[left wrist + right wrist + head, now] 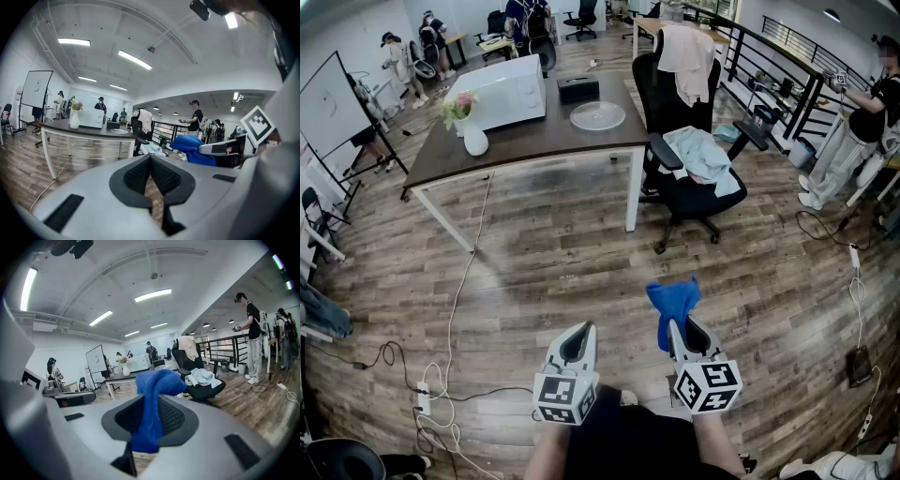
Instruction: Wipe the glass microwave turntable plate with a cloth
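Note:
A round glass turntable plate point(597, 115) lies on the dark table point(525, 141), next to a white microwave point(503, 92); in the left gripper view the plate point(119, 131) is far off. My right gripper point(673, 323) is shut on a blue cloth point(673, 298), which sticks up past its jaws point(154, 399). My left gripper point(578, 339) is shut with nothing in it, its pads point(140, 176) pressed together. Both grippers hang low over the wooden floor, well short of the table.
A white vase with flowers point(472, 137) and a black box point(577, 88) stand on the table. A black office chair point(694, 178) with clothes draped on it sits at the table's right end. Cables point(441, 375) trail on the floor at left. People stand around the room's edges.

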